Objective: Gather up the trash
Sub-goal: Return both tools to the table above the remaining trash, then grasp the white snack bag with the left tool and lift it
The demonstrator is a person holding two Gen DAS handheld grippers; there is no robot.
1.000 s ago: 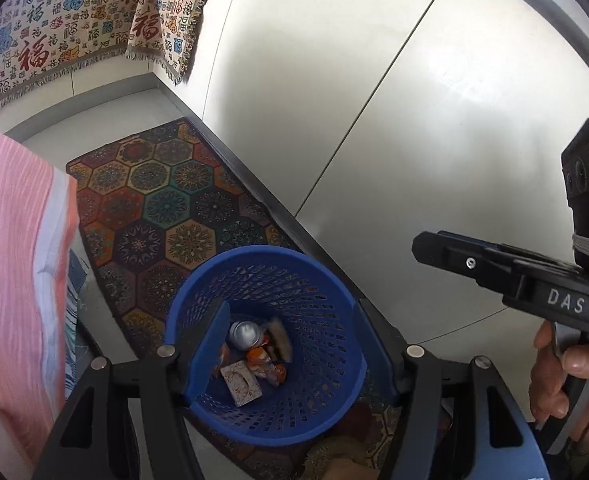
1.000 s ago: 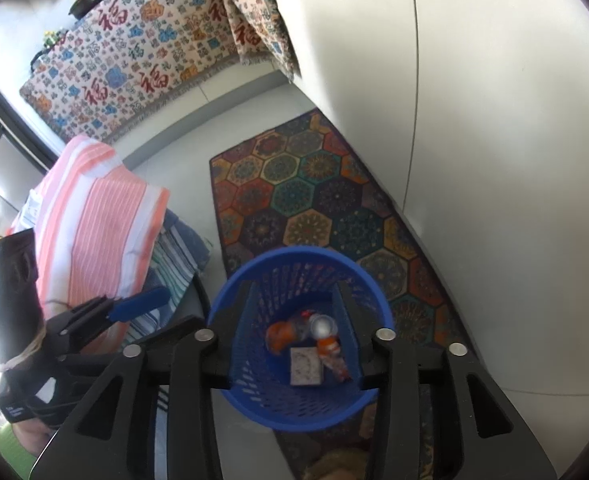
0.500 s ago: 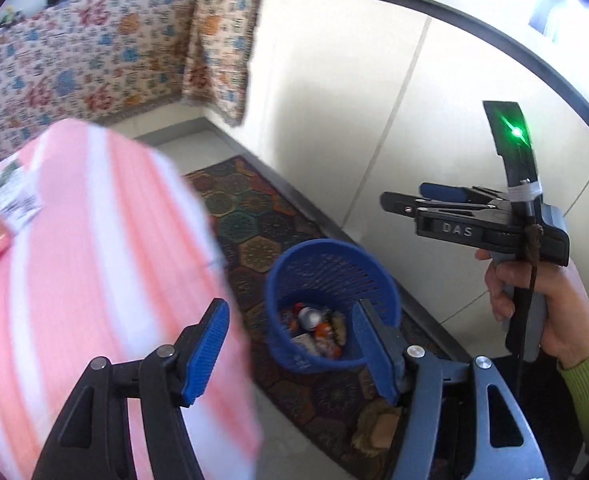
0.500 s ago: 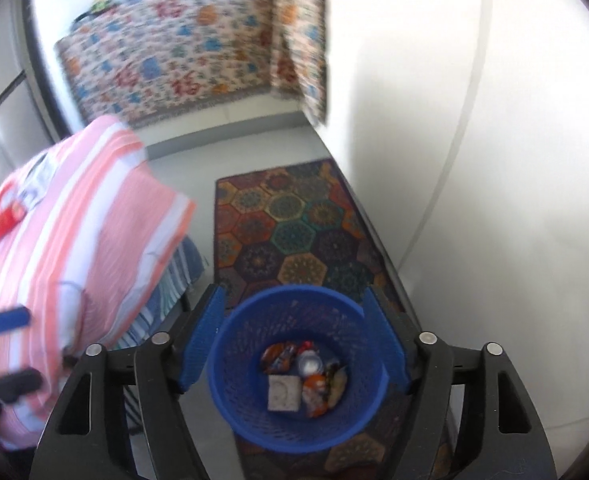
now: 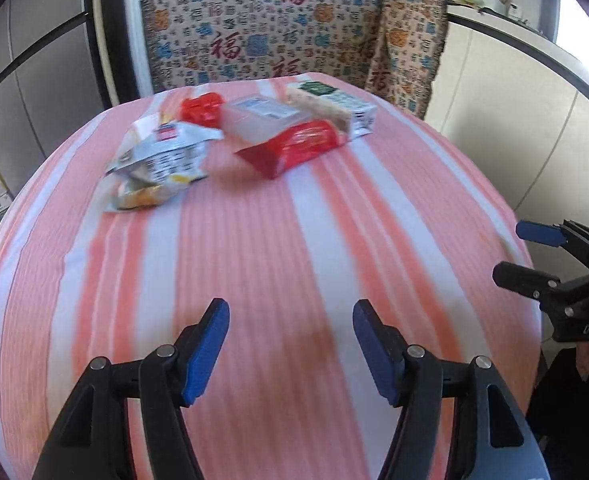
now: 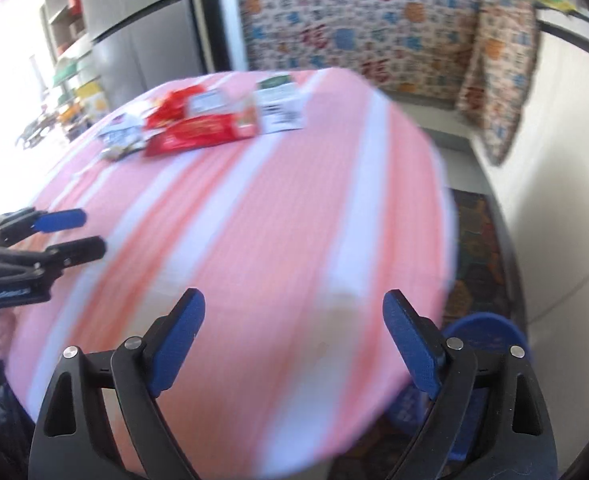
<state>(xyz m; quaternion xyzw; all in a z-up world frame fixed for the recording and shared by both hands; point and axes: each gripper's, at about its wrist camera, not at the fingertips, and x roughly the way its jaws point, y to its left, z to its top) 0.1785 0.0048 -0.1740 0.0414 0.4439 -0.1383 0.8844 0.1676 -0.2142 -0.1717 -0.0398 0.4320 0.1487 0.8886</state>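
Both claws have swung from over the blue basket [image 6: 490,332] to the pink-striped worktop [image 5: 294,260], empty: left claw [image 5: 290,344] released, right claw [image 6: 294,332] opening, so another pickup looks next. Far off at 12 o'clock lie a silver wrapper [image 5: 158,156], red packet [image 5: 294,148] and clear box [image 5: 260,120]. Only the right view shows the basket, at 4 o'clock.

On the table [image 5: 294,260], the trash is bunched at the far side: a wrapper [image 5: 158,160] at left, a pouch [image 5: 294,148] to its right, a carton [image 5: 334,108] behind that. The basket [image 6: 490,332] stands on the floor, right of the table, on a rug [image 6: 478,248].
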